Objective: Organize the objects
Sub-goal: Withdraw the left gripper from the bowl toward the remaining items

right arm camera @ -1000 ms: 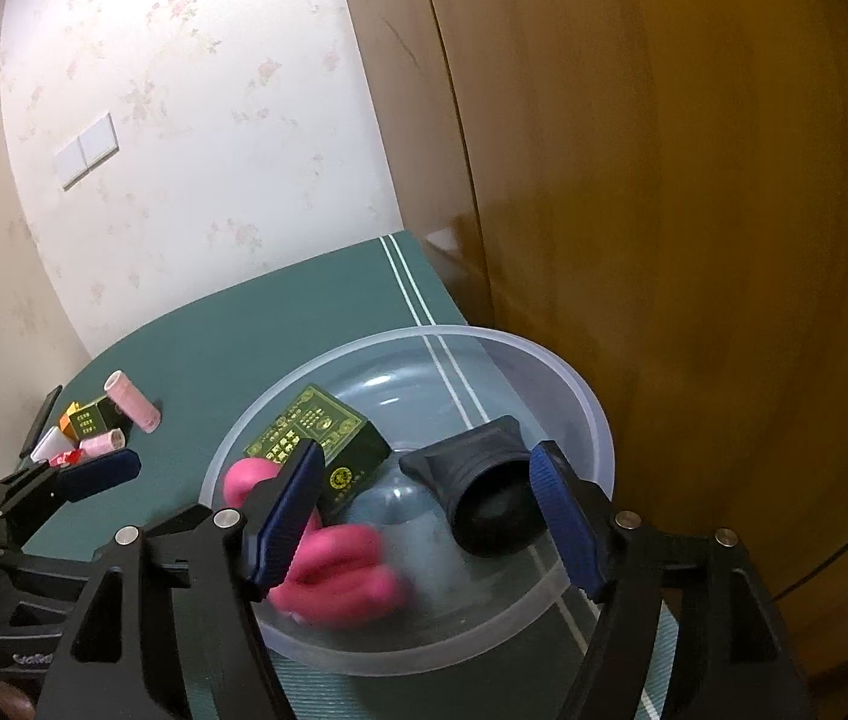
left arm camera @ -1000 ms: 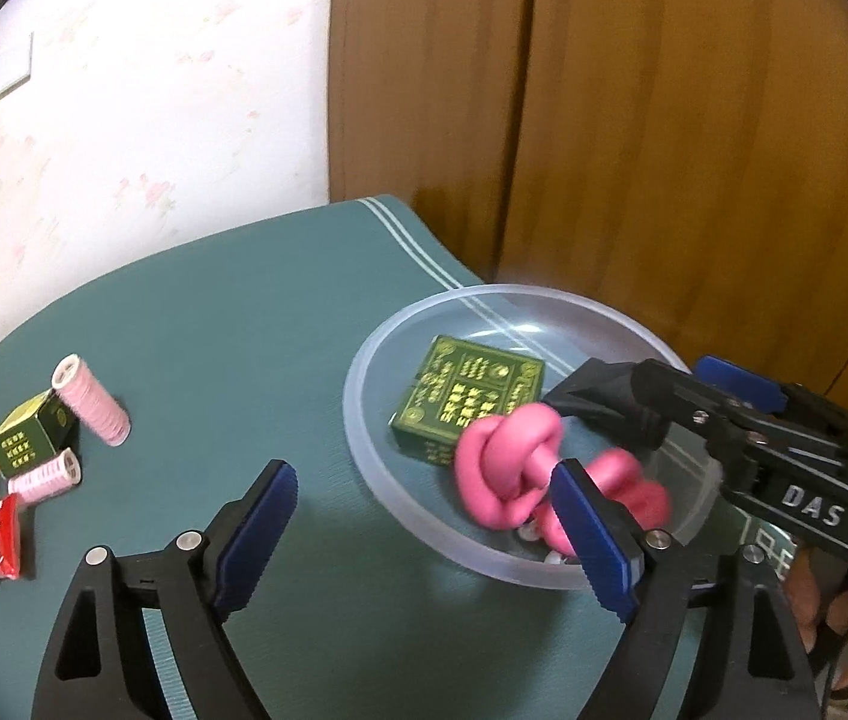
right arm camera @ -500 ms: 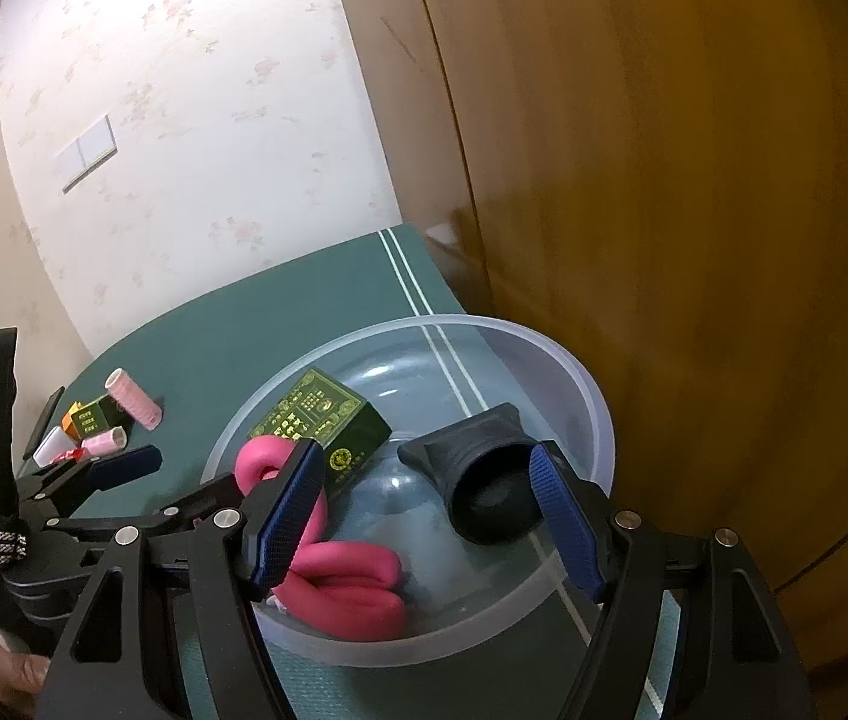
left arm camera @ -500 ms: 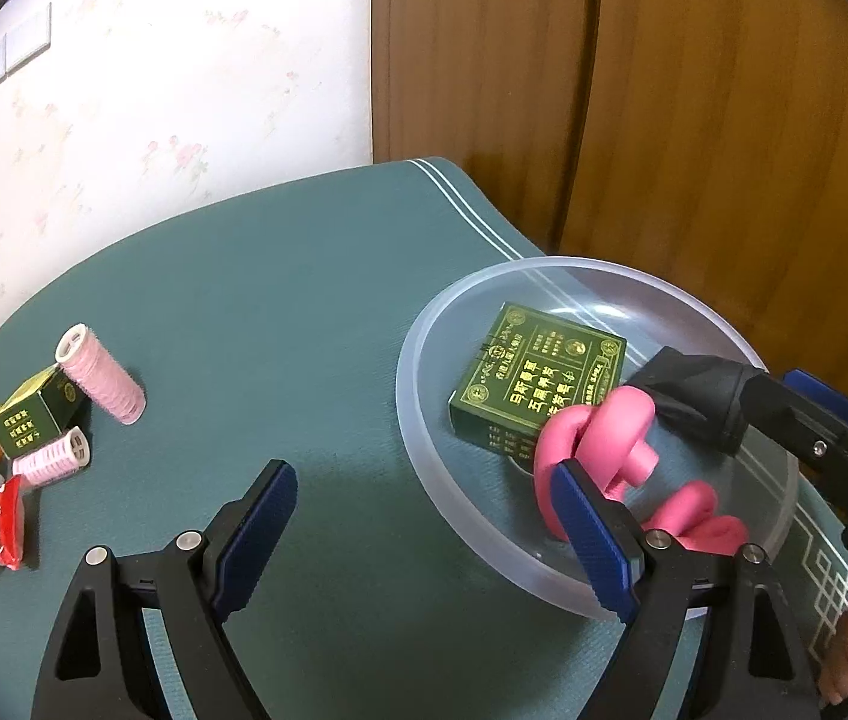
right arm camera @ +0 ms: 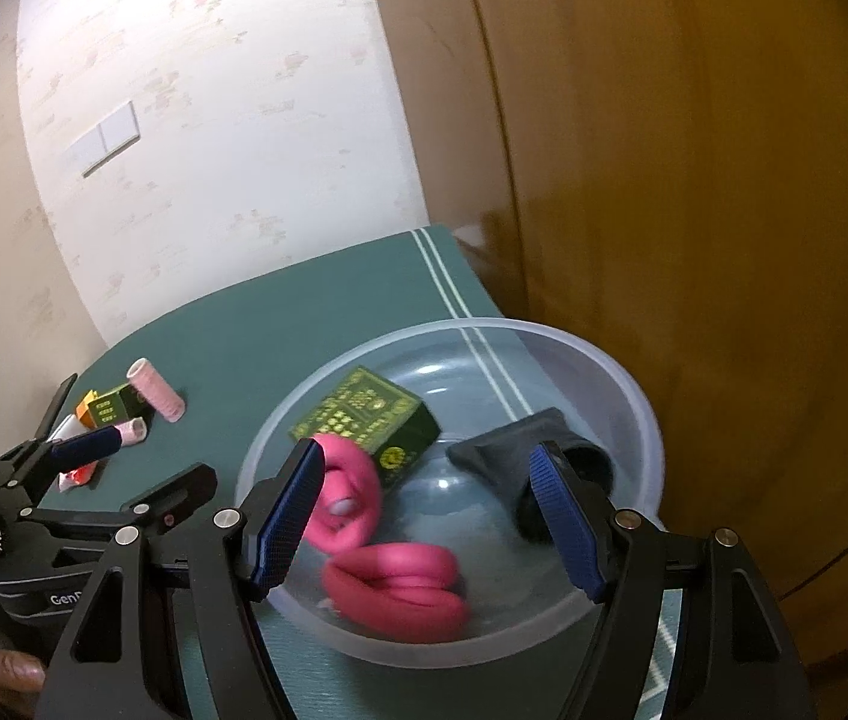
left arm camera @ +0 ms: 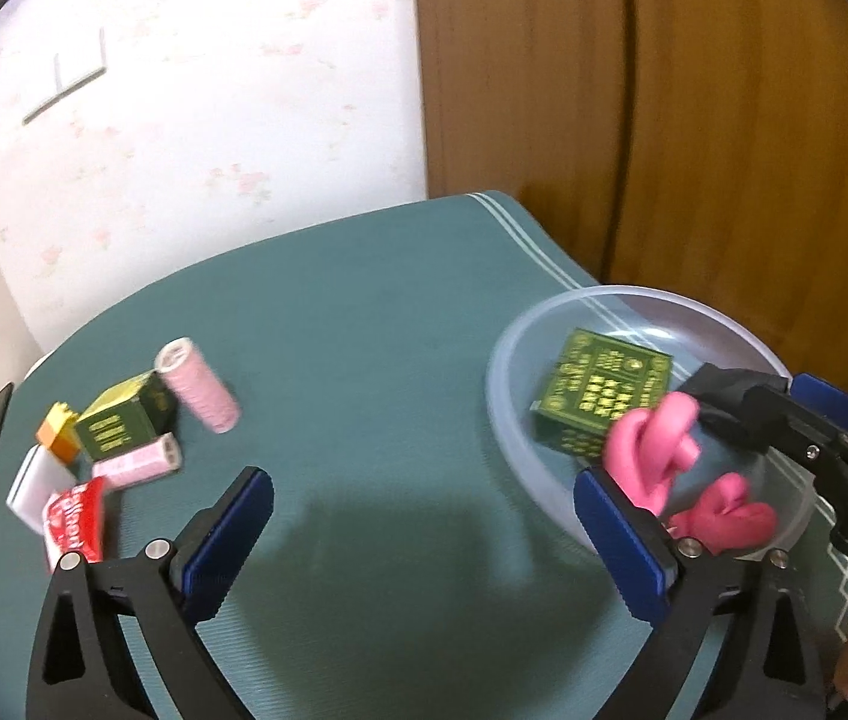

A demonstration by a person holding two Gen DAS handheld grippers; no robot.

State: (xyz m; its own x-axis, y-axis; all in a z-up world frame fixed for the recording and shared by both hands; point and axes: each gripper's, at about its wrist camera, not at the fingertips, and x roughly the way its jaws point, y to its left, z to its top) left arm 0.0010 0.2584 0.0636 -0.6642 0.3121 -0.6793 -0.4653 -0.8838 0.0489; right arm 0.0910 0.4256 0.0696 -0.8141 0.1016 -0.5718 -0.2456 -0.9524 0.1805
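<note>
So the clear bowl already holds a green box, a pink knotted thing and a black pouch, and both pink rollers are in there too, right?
Not quite. The clear bowl does hold the green box, the pink knotted thing and the black pouch, but both pink rollers lie outside it on the green mat, by the small pile, as the left wrist view shows.

You are working in a home room. Evidence: pale floral wallpaper (right arm camera: 195,120) with a white wall switch plate (right arm camera: 104,138), a wooden door or wardrobe panel (right arm camera: 694,180) beside it, and a table (left arm camera: 363,330) under a teal mat carrying hair rollers (left arm camera: 198,387) and small packets.
</note>
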